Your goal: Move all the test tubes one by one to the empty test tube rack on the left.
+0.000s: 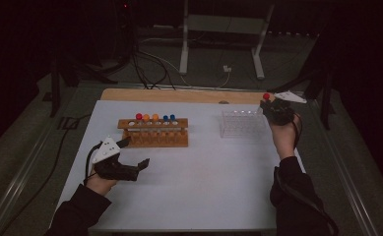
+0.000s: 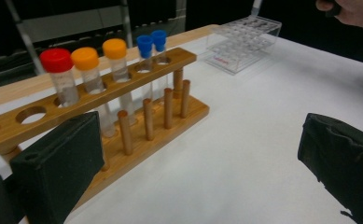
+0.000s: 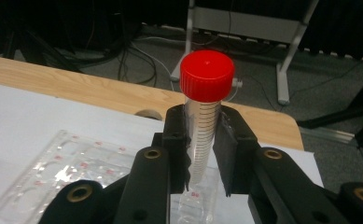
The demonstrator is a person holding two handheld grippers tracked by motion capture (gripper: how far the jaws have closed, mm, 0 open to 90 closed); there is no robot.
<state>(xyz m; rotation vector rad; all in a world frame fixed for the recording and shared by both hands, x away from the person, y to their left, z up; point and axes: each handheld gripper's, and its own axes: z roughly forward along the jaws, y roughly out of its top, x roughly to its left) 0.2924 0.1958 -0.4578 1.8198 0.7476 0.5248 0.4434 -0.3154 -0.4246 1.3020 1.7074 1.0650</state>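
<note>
White-topped bench with a wooden edge strip along its far side, seen from the person's side. On it, left of centre, stands a wooden test-tube rack carrying capped tubes in its top holes (one red, two orange, two blue; the leftmost large hole stands free). Well apart to the right stands a clear plastic tube rack, a grid of small wells with red markings.

The left gripper rests low on the bench just in front of the wooden rack, its fingers spread wide with nothing between them. The right gripper is raised above the right end of the clear rack; its fingers are closed on the red-capped test tube, pressing on the graduated barrel just below the cap, with the tube upright and its lower end over the clear rack.

Handling, by judgement: the tube appears to be thin clear plastic, empty or nearly so, hence light and stiff but smooth-walled and liable to slip or swing if pinched lightly. The upper barrel below the cap is the sound place to hold, since the cap's ledge stops a downward slide and the free lower end can be steered into a well.
</note>
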